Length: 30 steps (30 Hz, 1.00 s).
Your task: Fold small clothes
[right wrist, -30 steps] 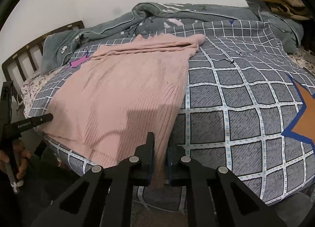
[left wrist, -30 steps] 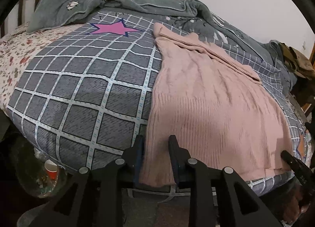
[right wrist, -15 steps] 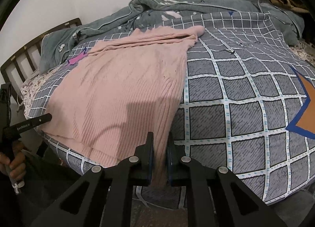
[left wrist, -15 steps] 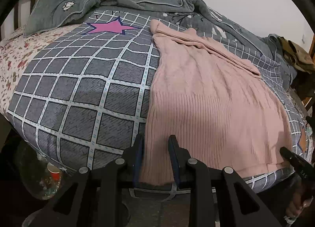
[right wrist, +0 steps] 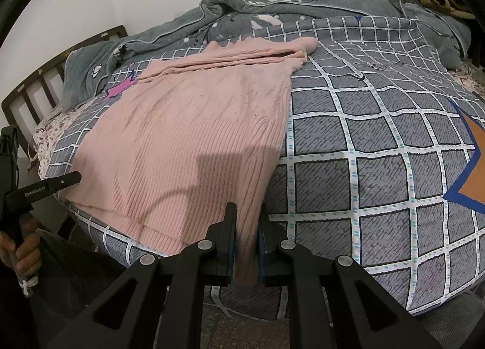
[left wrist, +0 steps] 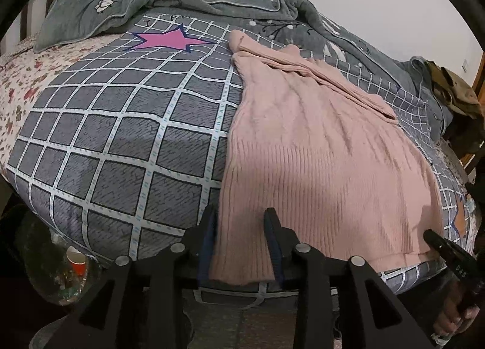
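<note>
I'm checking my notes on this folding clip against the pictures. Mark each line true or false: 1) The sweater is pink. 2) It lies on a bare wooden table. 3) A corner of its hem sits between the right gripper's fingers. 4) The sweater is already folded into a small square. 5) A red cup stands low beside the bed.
1) True: the sweater is pink knit.
2) False: it lies on a grey checked bedspread.
3) True: the right gripper pinches the hem corner, jaws nearly shut.
4) False: it is spread out long, hem at the bed's near edge, sleeve laid across the far end.
5) True: the red cup shows low at the left of the left wrist view.
</note>
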{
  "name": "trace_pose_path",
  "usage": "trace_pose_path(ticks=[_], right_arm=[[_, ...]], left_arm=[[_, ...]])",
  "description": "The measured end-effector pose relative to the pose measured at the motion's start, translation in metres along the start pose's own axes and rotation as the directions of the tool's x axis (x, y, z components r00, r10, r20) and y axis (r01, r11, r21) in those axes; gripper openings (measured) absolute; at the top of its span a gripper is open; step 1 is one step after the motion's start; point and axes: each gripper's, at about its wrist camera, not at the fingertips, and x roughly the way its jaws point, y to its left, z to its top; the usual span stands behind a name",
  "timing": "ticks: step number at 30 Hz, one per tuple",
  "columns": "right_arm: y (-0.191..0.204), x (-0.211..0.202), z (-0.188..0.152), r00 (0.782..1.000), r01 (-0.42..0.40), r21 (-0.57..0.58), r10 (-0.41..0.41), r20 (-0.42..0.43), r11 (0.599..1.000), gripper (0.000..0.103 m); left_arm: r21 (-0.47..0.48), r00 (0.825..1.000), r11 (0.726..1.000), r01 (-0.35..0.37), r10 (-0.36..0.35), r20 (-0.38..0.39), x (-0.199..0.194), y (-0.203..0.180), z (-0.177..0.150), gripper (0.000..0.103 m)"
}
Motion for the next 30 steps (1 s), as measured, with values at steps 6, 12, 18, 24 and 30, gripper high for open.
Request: trace_pose_path(ticks=[6, 12, 18, 24, 30], right_arm=[[0.005, 0.0, -0.001, 1.0, -0.003, -0.02, 0.003, 0.006, 1.0, 0.022], [0.006, 0.0, -0.002, 1.0, 0.0, -0.026, 0.0, 0.01, 1.0, 0.022], [0.007, 0.0, -0.002, 1.0, 0.013, -0.037, -0.012, 0.017, 0.999, 0.022], [0.008, 0.001, -0.003, 1.0, 0.015, -0.037, -0.015, 0.022, 0.999, 0.021], [0.011, 0.0, -0.004, 1.0, -0.005, -0.052, 0.007, 0.029, 0.999, 0.006]], left_arm=[[0.055, 1.0, 0.998, -0.024, 0.024, 0.003, 0.001, -0.01, -0.001, 0.041], [0.059, 1.0, 0.998, -0.025, 0.025, 0.003, 0.0, -0.011, -0.002, 0.042], [0.08, 0.999, 0.996, -0.044, 0.043, 0.01, 0.001, -0.014, -0.003, 0.042], [0.089, 0.999, 0.995, -0.041, 0.04, 0.009, 0.0, -0.014, -0.003, 0.042], [0.068, 1.0, 0.997, -0.021, 0.021, 0.01, -0.002, -0.01, -0.002, 0.007]])
